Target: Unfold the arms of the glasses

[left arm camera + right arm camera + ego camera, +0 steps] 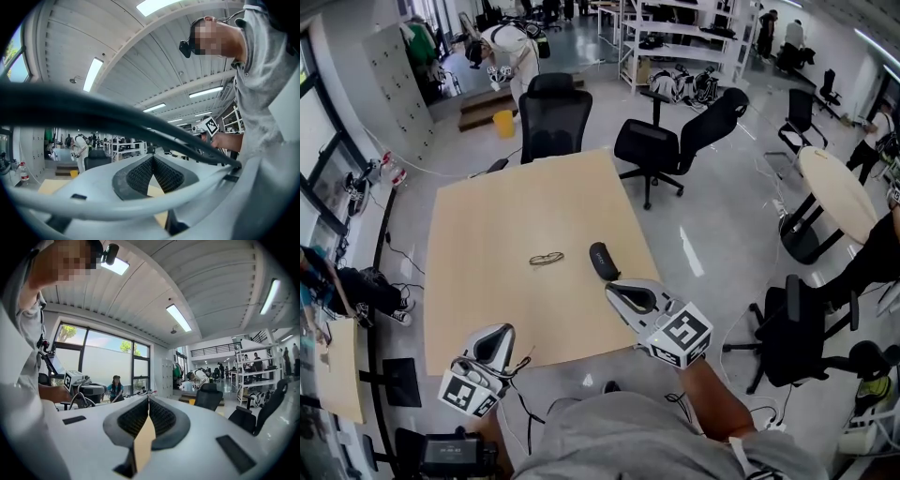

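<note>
— Pale wood fills most of the head view: a square table [478, 281] is set on a glossy grey floor, with black office chairs [553, 117] drawn up at its far edge. Where are the glasses found?

— The glasses [547, 259] are laid flat near the middle of the table, with the arms folded in. They are touched by neither gripper and are kept well apart from both.

— How is their long axis set?

— It runs from left to right across the head view, roughly parallel to the table's near edge. Which way the lenses face cannot be told at that size. A black case [602, 261] is placed just beside their right end, with its own long axis slanted from far to near.

— And how are the grippers held?

— The left gripper [494, 336] is held over the table's near edge, nearer than the glasses and to their left. In the left gripper view its jaws are seen brought together at the tips. The right gripper [623, 292] is held by the near end of the case. Its jaws are likewise pressed closed, and only the table's wood is seen in the slit behind the pads.
</note>
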